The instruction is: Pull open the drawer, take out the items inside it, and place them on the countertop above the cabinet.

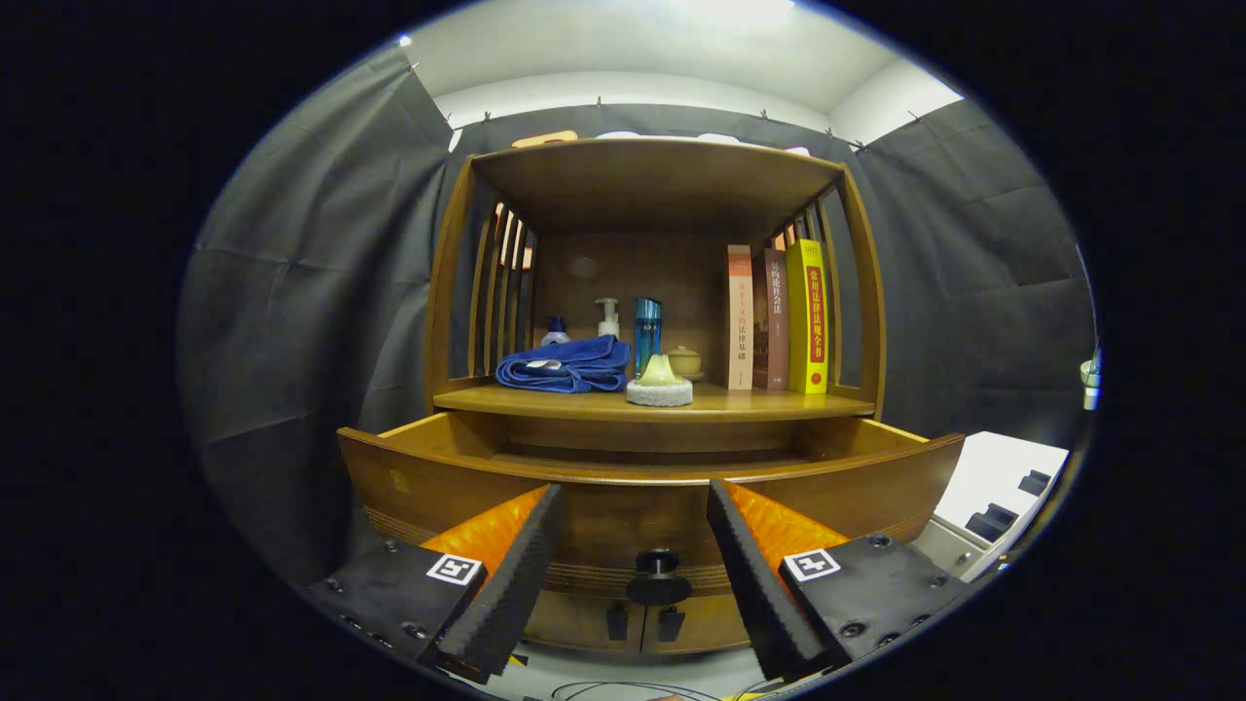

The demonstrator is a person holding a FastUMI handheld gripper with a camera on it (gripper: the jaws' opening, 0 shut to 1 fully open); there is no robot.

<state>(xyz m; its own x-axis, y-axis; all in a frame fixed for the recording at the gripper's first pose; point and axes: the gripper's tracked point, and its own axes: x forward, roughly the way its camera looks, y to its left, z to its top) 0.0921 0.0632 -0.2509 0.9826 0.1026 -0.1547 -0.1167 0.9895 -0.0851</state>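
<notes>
Tongs (635, 574) hang wide open, gripping nothing, the drawer (652, 477) knob (658, 574) between them; the drawer stands pulled out below the surface (759, 402), its contents hidden, probably awaiting a reach.

I see a polished wooden cabinet (654, 185), its pulled-out drawer (642, 506) smooth and glossy. On the countertop (759, 401) above that drawer: a soft blue cloth (567, 366), glossy plastic bottles (646, 334), paper-covered books (779, 319). My gripper (635, 584), spread apart, has ridged matt pads (506, 584).
</notes>
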